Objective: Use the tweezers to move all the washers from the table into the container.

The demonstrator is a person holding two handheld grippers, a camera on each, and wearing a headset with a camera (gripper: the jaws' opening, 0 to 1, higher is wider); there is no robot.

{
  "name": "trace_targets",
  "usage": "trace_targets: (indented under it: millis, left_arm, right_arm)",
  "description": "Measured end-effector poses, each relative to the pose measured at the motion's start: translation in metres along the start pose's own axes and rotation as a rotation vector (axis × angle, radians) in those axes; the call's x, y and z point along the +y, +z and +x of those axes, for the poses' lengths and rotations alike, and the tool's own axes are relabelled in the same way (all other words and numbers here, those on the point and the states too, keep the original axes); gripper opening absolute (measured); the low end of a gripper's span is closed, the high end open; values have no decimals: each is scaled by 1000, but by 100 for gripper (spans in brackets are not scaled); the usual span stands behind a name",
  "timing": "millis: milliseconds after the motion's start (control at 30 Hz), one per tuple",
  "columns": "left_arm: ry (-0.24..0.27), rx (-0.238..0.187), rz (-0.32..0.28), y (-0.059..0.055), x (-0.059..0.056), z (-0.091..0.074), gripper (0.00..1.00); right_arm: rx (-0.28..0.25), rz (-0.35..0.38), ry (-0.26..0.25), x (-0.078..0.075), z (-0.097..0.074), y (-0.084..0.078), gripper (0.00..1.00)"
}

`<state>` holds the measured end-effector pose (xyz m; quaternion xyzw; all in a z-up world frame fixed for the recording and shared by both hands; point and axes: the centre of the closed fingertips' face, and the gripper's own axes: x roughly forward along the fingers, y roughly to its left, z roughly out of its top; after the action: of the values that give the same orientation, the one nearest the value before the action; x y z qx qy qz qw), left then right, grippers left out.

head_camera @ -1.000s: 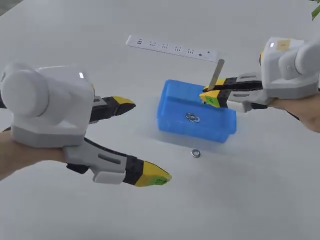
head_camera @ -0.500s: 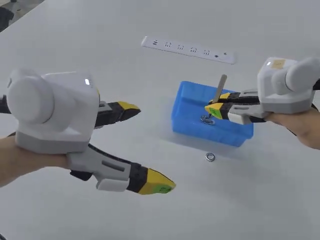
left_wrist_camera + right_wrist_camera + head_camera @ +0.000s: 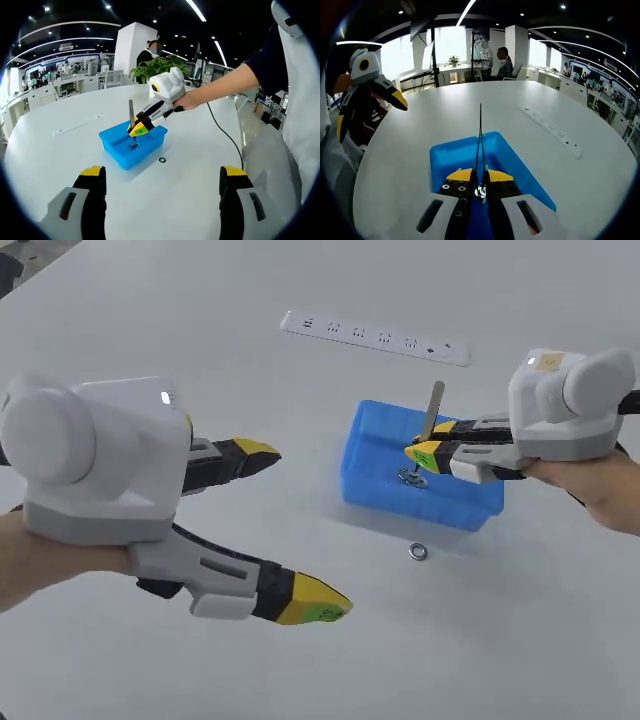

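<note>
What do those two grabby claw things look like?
Both the left gripper and right gripper have chunky white bodies, black jaws and yellow tips with a green mark. A black cable trails from the right one, and the person wears a dark blue sleeve.

The washers point(image 3: 411, 478) inside the container point(image 3: 372, 455) are too small to count.
</note>
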<state>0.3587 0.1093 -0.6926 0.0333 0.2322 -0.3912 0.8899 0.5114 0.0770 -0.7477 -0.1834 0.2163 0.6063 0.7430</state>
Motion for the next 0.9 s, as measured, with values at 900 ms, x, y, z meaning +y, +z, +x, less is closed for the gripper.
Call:
trace_targets:
  millis: [900]
  left_arm:
    - [54,-118,269,91,50,59,59]
  right_arm:
    - [-2,-210,68,31,-29,23,8]
